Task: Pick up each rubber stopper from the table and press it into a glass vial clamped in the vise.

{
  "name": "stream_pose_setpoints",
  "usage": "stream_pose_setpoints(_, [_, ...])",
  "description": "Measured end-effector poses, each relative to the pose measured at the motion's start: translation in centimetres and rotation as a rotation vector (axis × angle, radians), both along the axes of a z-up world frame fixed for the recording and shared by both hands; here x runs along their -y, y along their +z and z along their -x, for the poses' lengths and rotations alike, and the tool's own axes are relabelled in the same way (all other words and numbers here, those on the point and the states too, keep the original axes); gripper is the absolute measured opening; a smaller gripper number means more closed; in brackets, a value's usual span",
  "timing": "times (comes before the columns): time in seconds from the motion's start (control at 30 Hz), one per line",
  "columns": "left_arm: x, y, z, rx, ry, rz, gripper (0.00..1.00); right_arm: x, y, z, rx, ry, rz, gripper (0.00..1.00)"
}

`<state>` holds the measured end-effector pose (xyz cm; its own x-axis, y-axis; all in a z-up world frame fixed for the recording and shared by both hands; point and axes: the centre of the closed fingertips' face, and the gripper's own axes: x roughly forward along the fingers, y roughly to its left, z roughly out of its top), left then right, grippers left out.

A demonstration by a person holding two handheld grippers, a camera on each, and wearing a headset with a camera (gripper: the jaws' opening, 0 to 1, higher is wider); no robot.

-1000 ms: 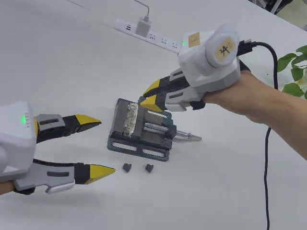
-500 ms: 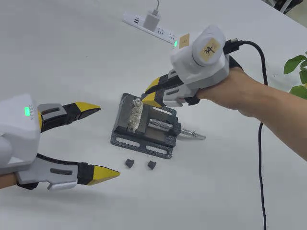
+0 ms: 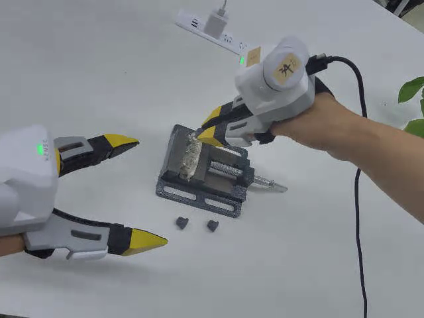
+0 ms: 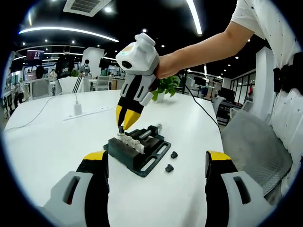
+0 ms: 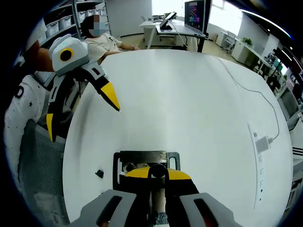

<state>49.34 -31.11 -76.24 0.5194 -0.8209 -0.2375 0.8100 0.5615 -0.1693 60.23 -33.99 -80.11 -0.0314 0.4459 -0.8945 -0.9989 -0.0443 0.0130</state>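
A dark vise [image 3: 211, 180] sits mid-table with a row of glass vials [image 3: 191, 158] clamped in its jaws. My right gripper [image 3: 199, 135] is tipped down over the far end of that row, shut on a dark rubber stopper [image 5: 157, 171]. The same stopper [image 4: 121, 128] sits just above the vials [image 4: 130, 139]. Two loose stoppers [image 3: 182, 222] [image 3: 212, 225] lie on the table in front of the vise. My left gripper [image 3: 149, 191] hovers left of the vise, open and empty, and it looks at the vise [image 4: 142, 153] between its yellow fingertips [image 4: 96, 156].
A white power strip [image 3: 212, 28] with a plugged-in charger lies at the table's far edge. A black cable [image 3: 361, 192] runs from the right gripper along the right side. Plant leaves [image 3: 414, 89] show at far right. A mesh chair [image 4: 251, 142] stands beside the table.
My right gripper has moved from beside the vise's far corner to over the far end of the vial row. The left gripper has stayed open in about the same place. The head camera shifted.
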Motion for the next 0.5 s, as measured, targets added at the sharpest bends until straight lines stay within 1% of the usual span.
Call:
stream_pose_setpoints(0.2, [-0.12,-0.04,-0.04,-0.003,0.002,0.003,0.83,-0.12,-0.01,0.16,0.003,0.005,0.006,0.07])
stream_pose_setpoints(0.3, [-0.11,-0.05,0.00,-0.003,0.001,0.003,0.83,-0.08,0.03,0.27,0.015,0.016,0.017,0.07])
stream_pose_setpoints(0.5, [-0.09,-0.03,0.04,-0.002,0.001,0.004,0.82,-0.15,-0.08,0.31,0.021,0.023,0.023,0.07])
